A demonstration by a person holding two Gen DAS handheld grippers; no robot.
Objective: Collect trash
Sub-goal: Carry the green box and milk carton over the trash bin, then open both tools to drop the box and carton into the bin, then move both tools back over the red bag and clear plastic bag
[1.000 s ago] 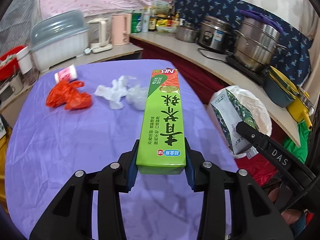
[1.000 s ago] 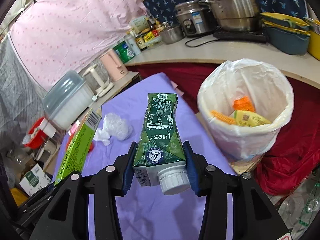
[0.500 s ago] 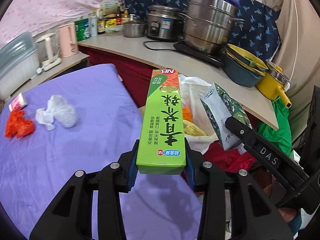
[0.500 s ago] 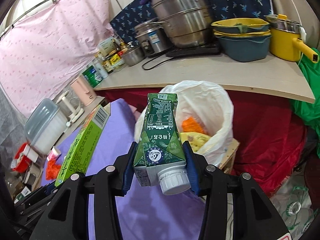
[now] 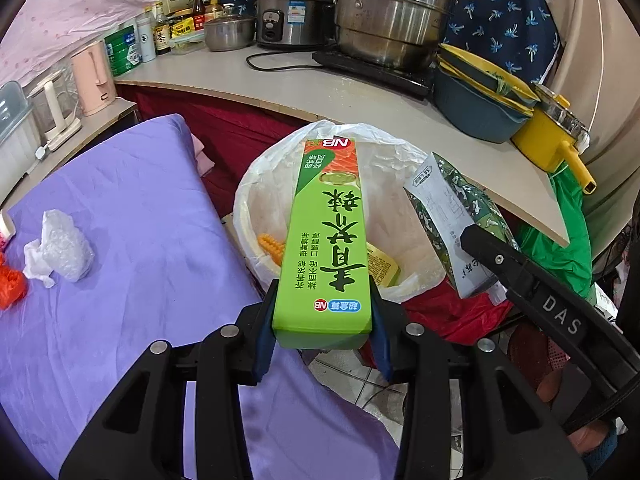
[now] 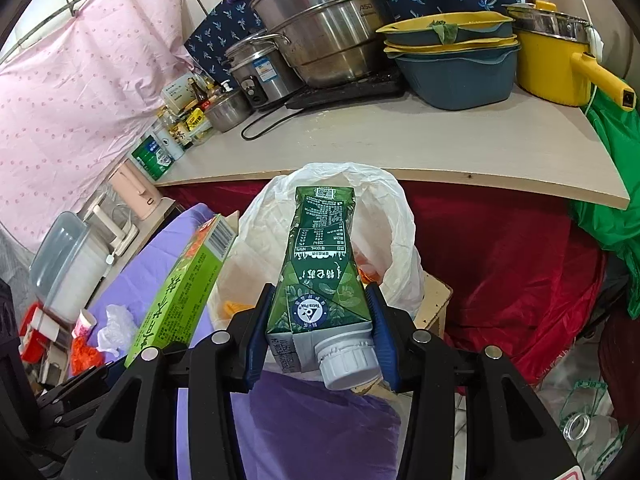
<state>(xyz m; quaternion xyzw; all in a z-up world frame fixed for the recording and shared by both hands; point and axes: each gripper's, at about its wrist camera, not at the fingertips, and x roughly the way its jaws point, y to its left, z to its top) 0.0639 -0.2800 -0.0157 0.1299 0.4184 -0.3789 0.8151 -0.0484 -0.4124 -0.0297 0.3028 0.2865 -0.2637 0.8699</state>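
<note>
My left gripper (image 5: 322, 328) is shut on a long green box (image 5: 326, 240), held out over the white-lined trash bin (image 5: 256, 188). The bin holds orange and yellow wrappers. My right gripper (image 6: 320, 336) is shut on a dark green drink carton (image 6: 322, 272) with a white cap, just before the same bin (image 6: 396, 216). The carton (image 5: 452, 216) also shows in the left wrist view, right of the box, and the box (image 6: 184, 284) shows at the left in the right wrist view. Crumpled clear plastic (image 5: 60, 248) and an orange wrapper (image 5: 10, 284) lie on the purple table (image 5: 120, 280).
A counter (image 5: 360, 100) behind the bin carries steel pots, a rice cooker, blue and yellow bowls and a yellow pot (image 5: 552, 136). Red cloth (image 6: 500, 260) hangs below it. A pink kettle (image 5: 94, 80) stands at the far left. A green bag (image 5: 560, 240) hangs at the right.
Both grippers have swung right from over the table toward the trash bin, each still holding its item. The bin is now directly ahead and closer.
</note>
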